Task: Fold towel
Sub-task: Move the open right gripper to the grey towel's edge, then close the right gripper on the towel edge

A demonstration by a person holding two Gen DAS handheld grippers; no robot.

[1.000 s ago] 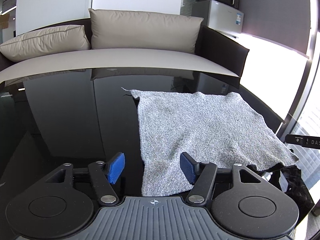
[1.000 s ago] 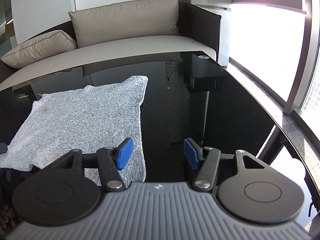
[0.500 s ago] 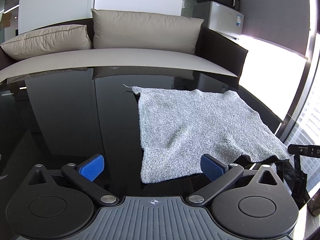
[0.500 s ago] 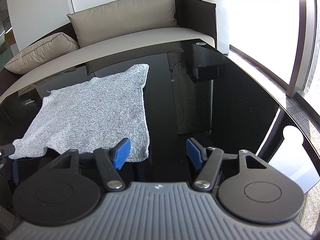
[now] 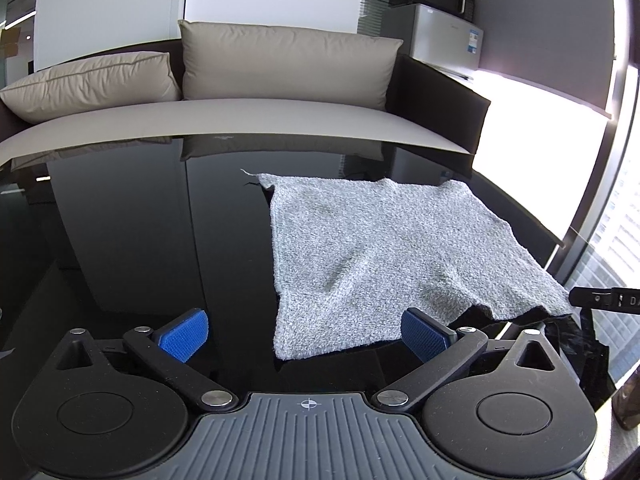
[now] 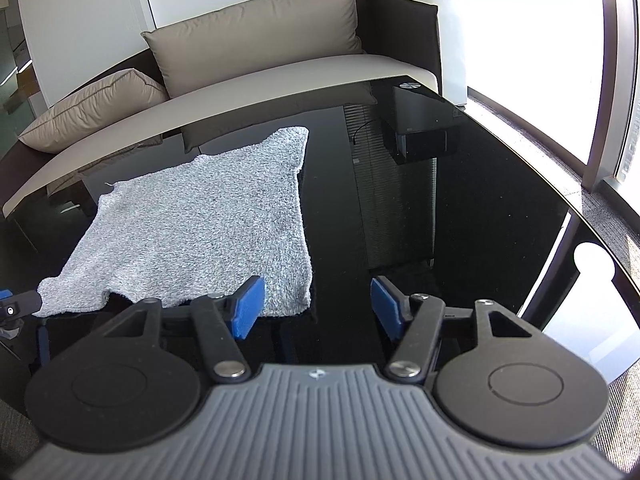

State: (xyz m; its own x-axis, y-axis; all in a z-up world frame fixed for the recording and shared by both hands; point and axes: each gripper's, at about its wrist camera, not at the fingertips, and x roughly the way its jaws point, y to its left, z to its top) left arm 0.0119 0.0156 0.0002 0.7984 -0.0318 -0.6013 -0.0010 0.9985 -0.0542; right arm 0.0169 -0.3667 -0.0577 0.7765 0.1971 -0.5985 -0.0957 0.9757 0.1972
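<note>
A grey terry towel [image 5: 384, 252] lies spread out on a glossy black table [image 5: 132, 240], with a few ripples near its front edge. It also shows in the right wrist view [image 6: 200, 228]. My left gripper [image 5: 306, 334] is wide open and empty, its blue pads straddling the towel's near left corner just in front of it. My right gripper [image 6: 318, 306] is open and empty, at the towel's near right corner, left pad over the hem. The left gripper's tip [image 6: 16, 304] shows at the far left of the right wrist view.
A beige sofa [image 5: 280, 68] with cushions runs behind the table. A fridge with a microwave [image 5: 436, 20] stands back right. Bright windows [image 6: 532, 32] are on the right, beyond the table's curved edge [image 6: 560, 240].
My left gripper opened wide and pulled back slightly from the towel's corner. My right gripper opened a little wider and drew back and up, so the towel looks farther off.
</note>
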